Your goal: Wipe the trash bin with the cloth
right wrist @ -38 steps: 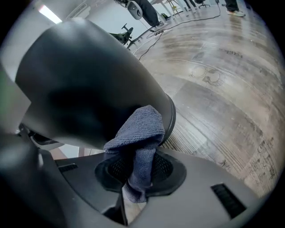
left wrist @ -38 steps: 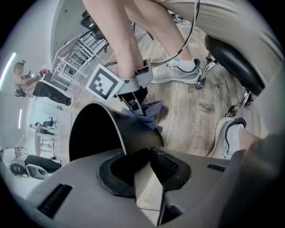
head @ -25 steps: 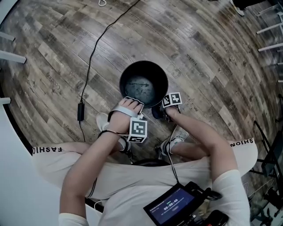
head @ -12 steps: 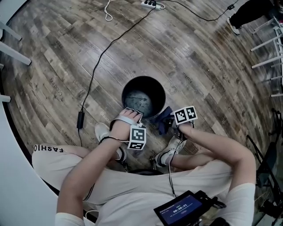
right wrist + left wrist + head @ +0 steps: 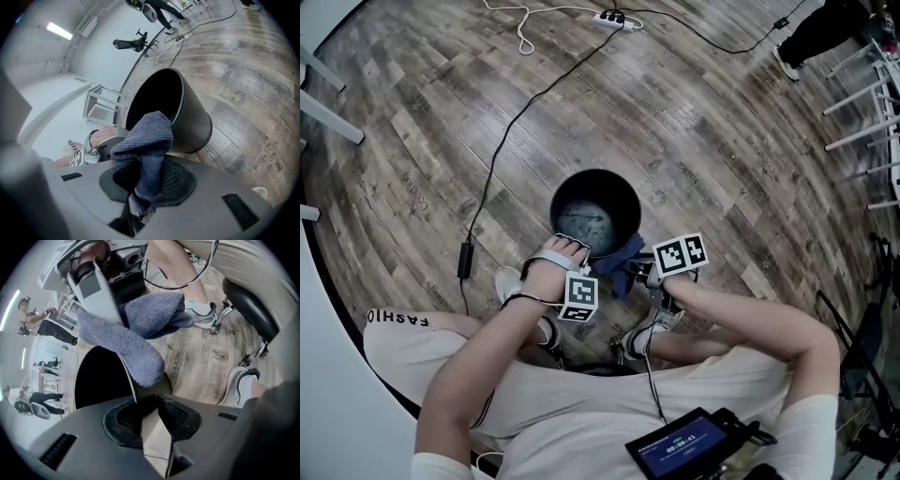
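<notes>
Sitting over the job, the person (image 5: 609, 403) fills the lower half of the head view, shoulders and knees cut off by the frame edges. Wood floor (image 5: 741, 131) all round, its far corners bent by the lens. Trash bin (image 5: 619, 192) stands upright at centre frame, seen from straight above. Rim and scuffed bottom show; the outer wall is mostly hidden. In both gripper views its inside reads as plain black.

Left gripper (image 5: 567, 242) sits at the bin's lower-left rim, tips covered by the hand in the head view. Its own view settles it: jaws narrow, just been closing, the bin's thin wall pinched between them. Right gripper (image 5: 645, 267) is just right of the bin's lower edge, jaws clamped on the cloth (image 5: 623, 253). Cloth hangs bunched beside the rim, its gripped end buried between the pads. Whether cloth touches bin: cannot tell.

Count: one bin, one cloth, two grippers, two marker cubes (image 5: 581, 295), one power strip (image 5: 609, 17) at top centre, one small screen (image 5: 680, 445) at the bottom edge, print too small to read.
</notes>
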Demonstrator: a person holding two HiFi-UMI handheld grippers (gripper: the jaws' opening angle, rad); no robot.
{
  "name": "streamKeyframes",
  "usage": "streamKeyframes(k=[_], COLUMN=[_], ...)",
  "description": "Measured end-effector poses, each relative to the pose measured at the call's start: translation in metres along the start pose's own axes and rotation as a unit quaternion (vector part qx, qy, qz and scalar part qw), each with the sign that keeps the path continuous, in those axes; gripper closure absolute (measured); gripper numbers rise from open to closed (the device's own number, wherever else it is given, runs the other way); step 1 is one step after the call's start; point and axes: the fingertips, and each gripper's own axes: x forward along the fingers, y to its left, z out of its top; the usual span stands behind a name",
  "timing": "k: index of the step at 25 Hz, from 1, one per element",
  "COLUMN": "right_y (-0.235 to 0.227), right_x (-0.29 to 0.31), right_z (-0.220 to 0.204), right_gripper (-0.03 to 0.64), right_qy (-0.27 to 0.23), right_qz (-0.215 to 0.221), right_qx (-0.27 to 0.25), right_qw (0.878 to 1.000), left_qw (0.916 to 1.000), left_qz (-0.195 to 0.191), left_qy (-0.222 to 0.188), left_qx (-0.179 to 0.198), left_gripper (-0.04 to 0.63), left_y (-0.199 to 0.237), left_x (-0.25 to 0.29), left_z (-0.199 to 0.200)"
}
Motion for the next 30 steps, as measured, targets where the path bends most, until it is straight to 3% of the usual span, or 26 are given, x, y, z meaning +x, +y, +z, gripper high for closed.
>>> streamKeyframes(k=[8, 13, 21, 25, 30], right_y=[-0.008, -0.043, -0.146, -0.200, -0.197], right_x=[0.017, 0.038, 0.108, 0.131, 0.123], right_z=[0.002, -0.004, -0.018, -0.025, -0.029], right_gripper=[0.540, 0.540, 0.540, 0.540, 0.540], right_qy=[0.007, 0.004, 0.006, -0.019, 0.004], right_qz=[0.018, -0.012, -0.075, -0.115, -0.137], right_qx=[-0.030, 0.009, 0.006, 0.062, 0.082], right_qw=[0.999, 1.000, 0.997, 0.991, 0.987], left_qw=[0.9999, 0.9998, 0.9993, 0.9989, 0.9985], left_qz=[-0.007, -0.007, -0.008, -0.003, 0.012], left_qy=[-0.003, -0.008, -0.015, -0.019, -0.020], left_qx=[-0.011, -0.016, -0.032, -0.042, -0.050], left_gripper=[0.495, 0.495, 0.495, 0.495, 0.488], left_y=[0.000, 0.003, 0.003, 0.005, 0.007], left_x=[0.000, 0.001, 0.002, 0.002, 0.005], left_z=[0.000, 0.004, 0.008, 0.014, 0.017])
